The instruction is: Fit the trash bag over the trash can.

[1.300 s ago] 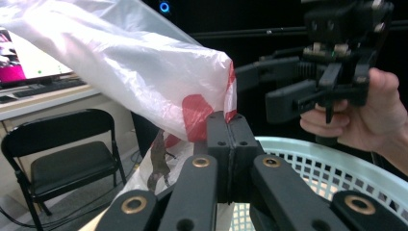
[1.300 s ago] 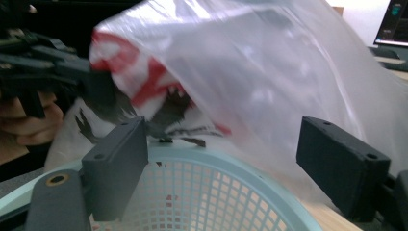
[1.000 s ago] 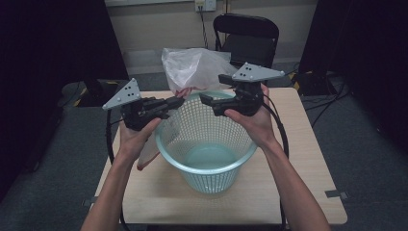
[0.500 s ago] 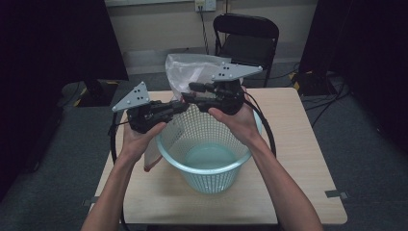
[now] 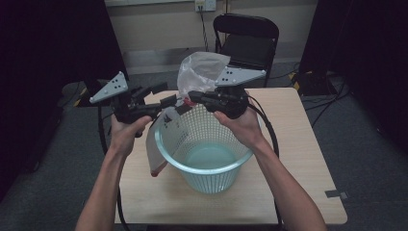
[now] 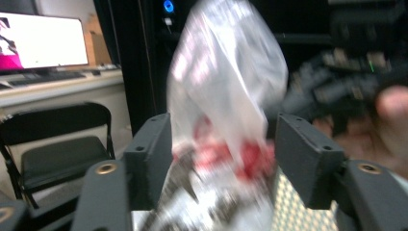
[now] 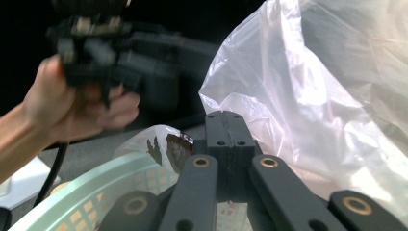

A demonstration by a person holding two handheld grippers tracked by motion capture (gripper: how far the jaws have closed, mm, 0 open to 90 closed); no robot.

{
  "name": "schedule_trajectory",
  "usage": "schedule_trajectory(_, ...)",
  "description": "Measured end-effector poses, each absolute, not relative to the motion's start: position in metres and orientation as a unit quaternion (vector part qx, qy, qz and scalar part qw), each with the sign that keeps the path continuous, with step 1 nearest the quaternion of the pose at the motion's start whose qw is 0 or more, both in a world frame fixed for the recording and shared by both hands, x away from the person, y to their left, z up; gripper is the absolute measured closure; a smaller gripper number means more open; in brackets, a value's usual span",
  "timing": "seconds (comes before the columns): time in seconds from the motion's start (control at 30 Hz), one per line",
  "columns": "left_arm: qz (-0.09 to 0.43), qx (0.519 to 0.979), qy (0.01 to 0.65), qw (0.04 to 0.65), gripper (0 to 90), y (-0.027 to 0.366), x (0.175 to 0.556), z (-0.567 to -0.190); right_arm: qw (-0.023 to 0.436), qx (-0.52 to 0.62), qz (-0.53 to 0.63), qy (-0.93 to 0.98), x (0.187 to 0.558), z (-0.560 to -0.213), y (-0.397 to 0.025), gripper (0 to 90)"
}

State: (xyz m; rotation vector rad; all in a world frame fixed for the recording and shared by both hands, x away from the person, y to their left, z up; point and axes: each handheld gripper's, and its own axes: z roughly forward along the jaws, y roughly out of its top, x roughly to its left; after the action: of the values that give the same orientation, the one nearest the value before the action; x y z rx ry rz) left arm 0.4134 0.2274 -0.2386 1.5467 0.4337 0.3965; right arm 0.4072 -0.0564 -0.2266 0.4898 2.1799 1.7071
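A light teal mesh basket (image 5: pixel 207 159) stands upright on the table. A clear plastic bag (image 5: pixel 201 72) with red print billows above the basket's far rim, and part of it hangs down outside the basket's left side. My right gripper (image 5: pixel 191 96) is over the far rim with its jaws shut (image 7: pixel 230 120) on the bag's edge (image 7: pixel 308 96). My left gripper (image 5: pixel 169 103) is just left of it, open, with the blurred bag (image 6: pixel 226 72) between its jaws (image 6: pixel 219 154). The two grippers are nearly tip to tip.
The basket sits on a wooden table (image 5: pixel 308 159). A black folding chair (image 5: pixel 250 43) stands behind the table's far edge. Black cables (image 5: pixel 269 139) loop from both grippers around the basket. Dark curtains flank the room.
My right gripper has swung left across the basket's far rim toward the left gripper, pulling the bag with it. The left gripper has risen a little.
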Motion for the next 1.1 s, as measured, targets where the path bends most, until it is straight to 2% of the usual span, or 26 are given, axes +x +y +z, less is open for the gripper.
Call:
schedule_trajectory(0.17, 0.169, 0.689, 0.183, 0.681, 35.5, 0.218, 0.429, -0.229, 0.156, 0.167, 0.593, 0.772, 0.407, -0.228, -0.053, 90.0)
schedule_trajectory(0.23, 0.153, 0.692, 0.178, 0.683, 41.6, 0.211, 0.434, -0.229, 0.153, 0.165, 0.592, 0.774, 0.406, -0.228, -0.052, 90.0)
schedule_trajectory(0.27, 0.148, 0.699, 0.172, 0.678, 50.5, 0.209, 0.435, -0.23, 0.153, 0.164, 0.59, 0.775, 0.406, -0.229, -0.051, 90.0)
schedule_trajectory(0.3, 0.157, 0.703, 0.173, 0.671, 70.3, 0.206, 0.434, -0.231, 0.155, 0.164, 0.589, 0.776, 0.405, -0.229, -0.051, 90.0)
schedule_trajectory(0.33, 0.161, 0.706, 0.177, 0.667, 80.1, 0.205, 0.434, -0.232, 0.157, 0.164, 0.588, 0.776, 0.405, -0.229, -0.052, 87.5)
schedule_trajectory(0.37, 0.156, 0.706, 0.175, 0.668, 89.4, 0.205, 0.435, -0.233, 0.158, 0.166, 0.588, 0.775, 0.404, -0.228, -0.053, 79.3)
schedule_trajectory(0.5, 0.154, 0.72, 0.17, 0.655, 90.0, 0.206, 0.428, -0.237, 0.172, 0.183, 0.59, 0.768, 0.401, -0.226, -0.065, 55.3)
schedule_trajectory(0.57, 0.155, 0.724, 0.164, 0.652, 90.0, 0.209, 0.421, -0.239, 0.181, 0.189, 0.59, 0.764, 0.399, -0.226, -0.072, 50.3)
schedule_trajectory(0.67, 0.155, 0.732, 0.155, 0.644, 90.0, 0.212, 0.408, -0.247, 0.194, 0.2, 0.592, 0.756, 0.395, -0.227, -0.09, 47.9)
schedule_trajectory(0.87, 0.143, 0.753, 0.146, 0.625, 90.0, 0.215, 0.389, -0.271, 0.214, 0.23, 0.608, 0.729, 0.392, -0.229, -0.127, 49.2)
schedule_trajectory(1.0, 0.138, 0.77, 0.136, 0.608, 90.0, 0.21, 0.382, -0.282, 0.223, 0.247, 0.6, 0.727, 0.397, -0.237, -0.136, 49.4)
schedule_trajectory(1.1, 0.13, 0.763, 0.133, 0.619, 90.0, 0.213, 0.376, -0.286, 0.228, 0.258, 0.591, 0.73, 0.4, -0.244, -0.14, 50.0)
